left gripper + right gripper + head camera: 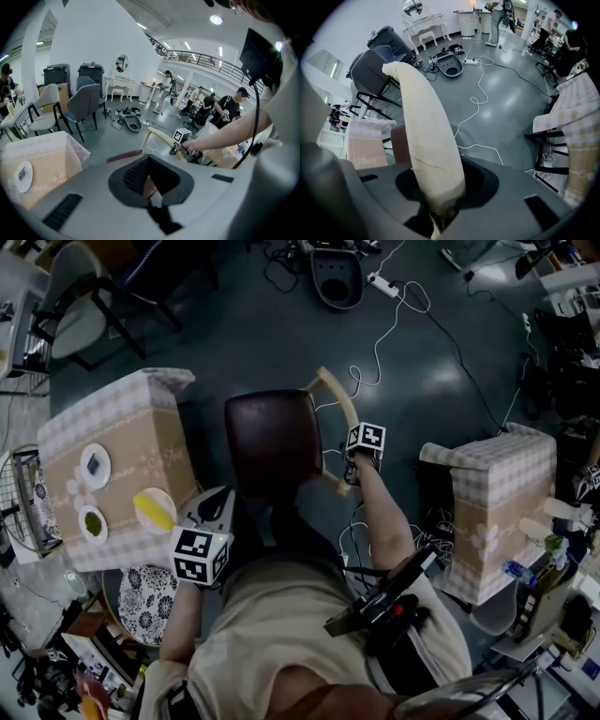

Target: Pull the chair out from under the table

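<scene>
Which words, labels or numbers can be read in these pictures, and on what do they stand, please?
"Flow...": script on the side of the pink tablecloth; the remaining letters are too blurred to read.
Script on the checkered tablecloth: too blurred to read.
Left marker cube and right marker cube: square patterns only, no letters.

No legible text anywhere

Head view dim; glare on floor [448, 379]; gripper views brighter, fisheye-warped.
</scene>
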Tool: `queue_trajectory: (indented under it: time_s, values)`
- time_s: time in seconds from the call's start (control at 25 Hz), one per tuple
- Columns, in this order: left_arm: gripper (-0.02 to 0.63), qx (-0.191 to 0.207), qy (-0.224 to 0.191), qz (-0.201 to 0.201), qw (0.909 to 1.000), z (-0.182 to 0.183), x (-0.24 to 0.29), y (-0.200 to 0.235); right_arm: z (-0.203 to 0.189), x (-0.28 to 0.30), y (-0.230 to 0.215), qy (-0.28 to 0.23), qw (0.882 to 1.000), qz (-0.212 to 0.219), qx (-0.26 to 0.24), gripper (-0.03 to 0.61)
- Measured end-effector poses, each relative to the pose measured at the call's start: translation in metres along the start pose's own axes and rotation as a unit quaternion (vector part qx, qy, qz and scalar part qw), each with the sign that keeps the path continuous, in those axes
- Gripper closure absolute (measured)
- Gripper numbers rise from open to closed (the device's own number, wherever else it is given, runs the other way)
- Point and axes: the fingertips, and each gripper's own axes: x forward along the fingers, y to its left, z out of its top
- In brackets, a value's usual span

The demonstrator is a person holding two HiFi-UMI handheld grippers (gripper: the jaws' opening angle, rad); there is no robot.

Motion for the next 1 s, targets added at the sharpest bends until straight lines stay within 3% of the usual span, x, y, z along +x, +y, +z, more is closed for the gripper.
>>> queue_trajectory:
  time_s: [1.0]
  values:
    - [0.607,0.015,0.008,-0.006,0.9998,0.006,0.012,-0.026,0.007,-0.009,-0.037,-0.005,1.000,0.003,0.018,0.437]
